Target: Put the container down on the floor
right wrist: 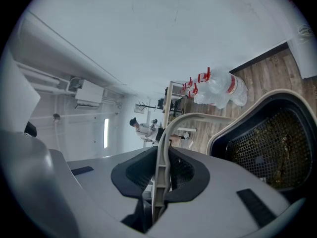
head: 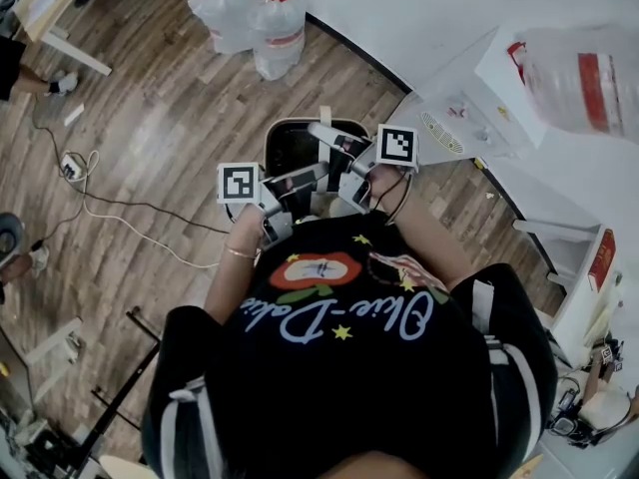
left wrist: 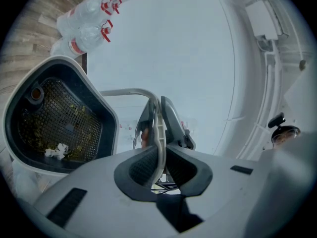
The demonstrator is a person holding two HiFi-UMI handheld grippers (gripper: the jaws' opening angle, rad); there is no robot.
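A dark container (head: pixel 293 150) with a pale rim and a mesh inner basket hangs in front of me above the wooden floor. Both grippers hold its thin pale handle. In the left gripper view the container (left wrist: pixel 54 125) sits to the left, and the handle (left wrist: pixel 124 91) runs into the left gripper (left wrist: pixel 158 135), whose jaws are shut on it. In the right gripper view the container (right wrist: pixel 270 143) lies to the right, and the handle (right wrist: pixel 185 119) curves down into the right gripper (right wrist: pixel 161 170), also shut on it. In the head view the left gripper (head: pixel 297 184) and right gripper (head: pixel 337 150) meet over the container.
Large water bottles (head: pixel 250 13) stand on the floor by the far wall. A white cabinet (head: pixel 469 108) is at the right. A cable (head: pixel 120 208) trails across the floor at the left. A person (right wrist: pixel 141 128) stands far off in the room.
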